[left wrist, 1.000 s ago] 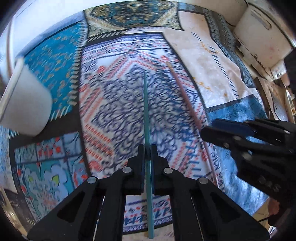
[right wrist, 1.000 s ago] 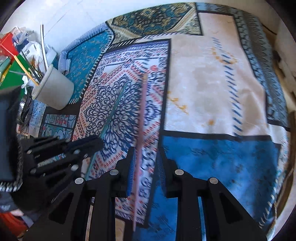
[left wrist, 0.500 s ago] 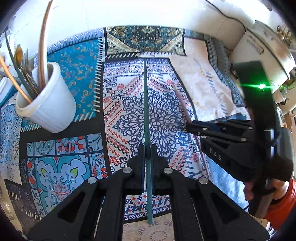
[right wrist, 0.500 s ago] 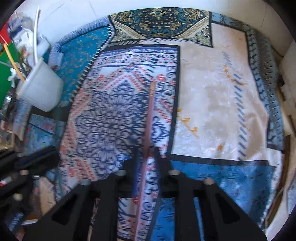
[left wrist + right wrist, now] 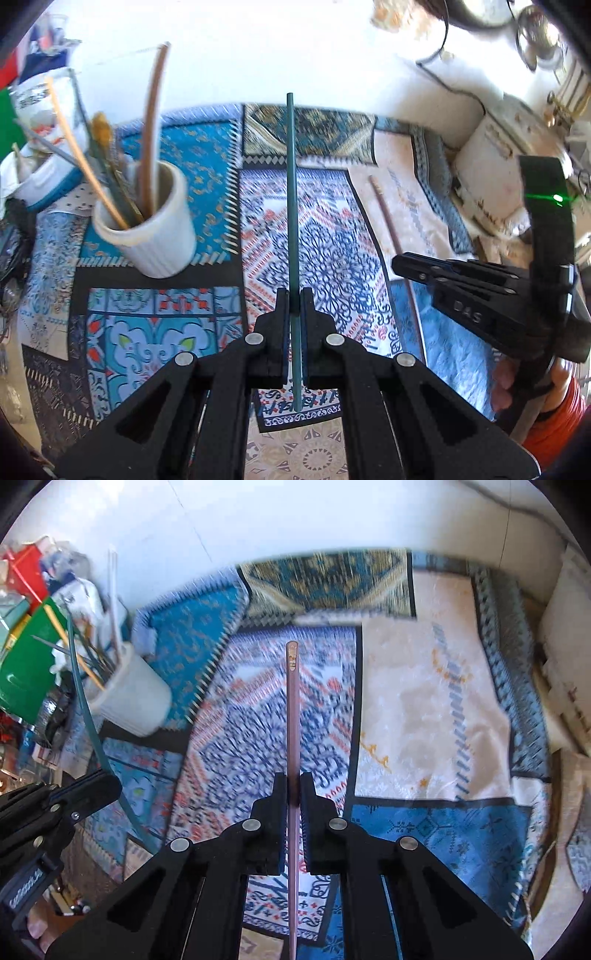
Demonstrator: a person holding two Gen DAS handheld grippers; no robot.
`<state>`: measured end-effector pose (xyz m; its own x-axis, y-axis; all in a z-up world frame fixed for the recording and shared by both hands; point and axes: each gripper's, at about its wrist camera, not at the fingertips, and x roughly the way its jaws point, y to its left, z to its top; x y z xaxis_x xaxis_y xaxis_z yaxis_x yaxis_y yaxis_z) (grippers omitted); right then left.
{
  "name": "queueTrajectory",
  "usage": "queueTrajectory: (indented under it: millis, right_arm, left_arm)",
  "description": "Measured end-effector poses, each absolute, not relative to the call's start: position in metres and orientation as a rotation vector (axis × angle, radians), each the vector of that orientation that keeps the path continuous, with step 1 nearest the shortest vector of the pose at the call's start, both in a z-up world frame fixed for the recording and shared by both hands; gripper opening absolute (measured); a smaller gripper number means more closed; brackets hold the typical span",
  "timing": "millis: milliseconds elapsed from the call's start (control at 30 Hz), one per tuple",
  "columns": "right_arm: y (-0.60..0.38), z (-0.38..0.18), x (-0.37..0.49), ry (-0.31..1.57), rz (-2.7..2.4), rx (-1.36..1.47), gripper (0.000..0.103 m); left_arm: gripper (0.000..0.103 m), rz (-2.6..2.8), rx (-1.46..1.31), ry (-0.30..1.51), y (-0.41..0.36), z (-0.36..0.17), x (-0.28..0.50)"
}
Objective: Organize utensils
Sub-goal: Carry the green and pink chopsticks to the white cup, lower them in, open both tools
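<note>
My left gripper (image 5: 294, 295) is shut on a teal chopstick (image 5: 291, 206), held above the patterned cloth and pointing forward. A white ribbed cup (image 5: 147, 236) with several chopsticks and utensils stands to its left. My right gripper (image 5: 293, 781) is shut on a pink chopstick (image 5: 293, 709), lifted off the cloth. In the left wrist view the right gripper (image 5: 402, 263) and the pink chopstick (image 5: 388, 218) are at the right. In the right wrist view the left gripper (image 5: 107, 782), the teal chopstick (image 5: 92, 734) and the cup (image 5: 129, 698) are at the left.
A patchwork cloth (image 5: 424, 701) covers the table up to a white wall. Green and red boxes (image 5: 26, 664) and clutter crowd the far left behind the cup. A white appliance (image 5: 506, 177) stands at the right edge.
Both grippers have risen and tilted up with their chopsticks. The right gripper closed on the pink chopstick and lifted it off the cloth. The cup has come fully into the left view.
</note>
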<state>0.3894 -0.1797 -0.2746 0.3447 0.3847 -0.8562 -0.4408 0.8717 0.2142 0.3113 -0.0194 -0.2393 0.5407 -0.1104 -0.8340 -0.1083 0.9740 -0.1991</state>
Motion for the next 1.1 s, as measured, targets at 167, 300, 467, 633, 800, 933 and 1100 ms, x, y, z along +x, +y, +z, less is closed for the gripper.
queueTrajectory:
  millis: [167, 300, 467, 633, 800, 933, 1100]
  right_arm:
    - [-0.166, -0.244, 0.383, 0.998, 0.570, -0.033, 0.006]
    - [-0.152, -0.222, 0.384, 0.932, 0.605, -0.012, 0.006]
    - [-0.130, -0.202, 0.387, 0.865, 0.663, -0.011, 0.006]
    - [-0.105, -0.182, 0.387, 0.805, 0.730, -0.013, 0.006]
    - [-0.078, -0.162, 0.387, 0.735, 0.801, -0.020, 0.006]
    - [-0.056, -0.151, 0.391, 0.696, 0.858, -0.014, 0.006]
    - [-0.031, -0.147, 0.402, 0.674, 0.925, 0.007, 0.006]
  left_arm:
    - [0.003, 0.034, -0.251, 0.936, -0.002, -0.215, 0.300]
    - [0.003, 0.069, -0.258, 0.881, 0.011, -0.195, 0.293]
    - [0.003, 0.124, -0.265, 0.810, 0.032, -0.169, 0.285]
    - [0.003, 0.175, -0.277, 0.755, 0.051, -0.149, 0.280]
    - [0.003, 0.233, -0.277, 0.705, 0.070, -0.133, 0.281]
    - [0.003, 0.267, -0.285, 0.672, 0.087, -0.123, 0.283]
    - [0.003, 0.310, -0.293, 0.644, 0.103, -0.114, 0.288]
